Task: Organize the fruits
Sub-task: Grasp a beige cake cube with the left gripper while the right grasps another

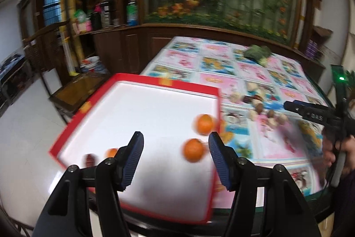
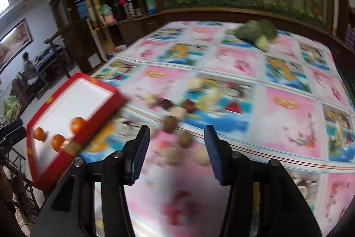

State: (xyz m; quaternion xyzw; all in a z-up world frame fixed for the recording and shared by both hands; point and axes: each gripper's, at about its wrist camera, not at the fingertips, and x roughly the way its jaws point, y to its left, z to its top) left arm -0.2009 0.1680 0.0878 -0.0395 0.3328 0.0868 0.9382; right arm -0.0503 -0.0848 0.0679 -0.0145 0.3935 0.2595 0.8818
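Note:
A red-rimmed white tray (image 1: 142, 79) lies at the table's left edge; it also shows in the right wrist view (image 2: 66, 161). Three oranges lie in it, one near my left gripper (image 1: 193, 150), one behind (image 1: 204, 124) and one at the front left (image 1: 111, 152), beside a dark red fruit (image 1: 89, 159). My left gripper (image 1: 175, 148) is open and empty above the tray. My right gripper (image 2: 176, 139) is open and empty above a loose pile of small brown, pale and dark red fruits (image 2: 175, 123). The right gripper also shows in the left wrist view (image 1: 288, 106).
The table has a pink and blue patterned cloth (image 2: 288, 121). A broccoli head (image 2: 255, 33) lies at the far side. Wooden cabinets with bottles (image 1: 132, 10) and a flower mural stand behind. A low wooden stool (image 1: 73, 90) and white floor lie left of the table.

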